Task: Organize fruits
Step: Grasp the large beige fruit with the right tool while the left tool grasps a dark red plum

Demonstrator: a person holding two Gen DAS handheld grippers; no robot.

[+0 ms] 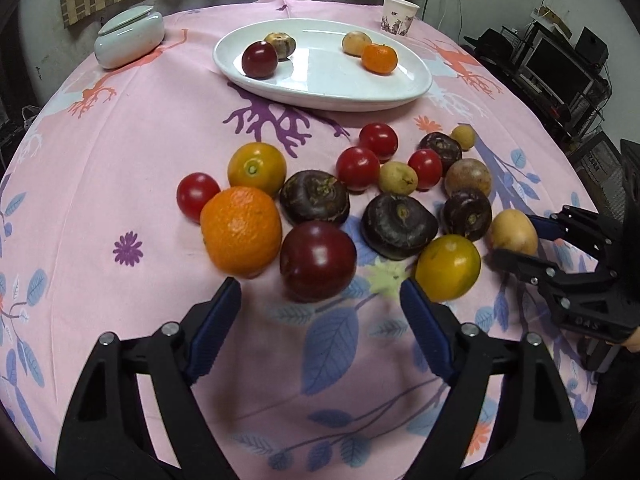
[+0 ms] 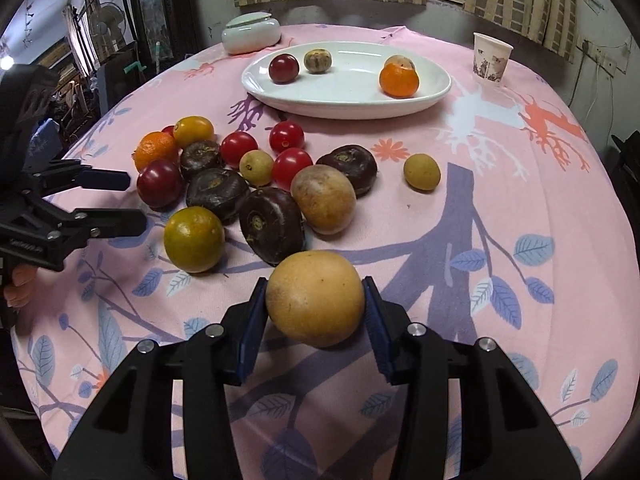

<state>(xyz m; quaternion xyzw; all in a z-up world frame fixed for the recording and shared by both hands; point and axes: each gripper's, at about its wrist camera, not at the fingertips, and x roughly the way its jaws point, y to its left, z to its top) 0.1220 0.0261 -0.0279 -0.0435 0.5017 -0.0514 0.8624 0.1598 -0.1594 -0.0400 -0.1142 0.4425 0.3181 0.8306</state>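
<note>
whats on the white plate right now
Four fruits lie on the white plate: a dark red plum, a brownish fruit, an orange, and a tan fruit partly hidden behind it.

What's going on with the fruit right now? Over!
Right gripper shut on yellow fruit. Left gripper open, near dark red plum. Plate has four fruits. Path clear.

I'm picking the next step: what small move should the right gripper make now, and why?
Probably lift. The right gripper has its jaws against both sides of the yellow fruit, which seems to rest on the cloth; the plate lies beyond.
</note>
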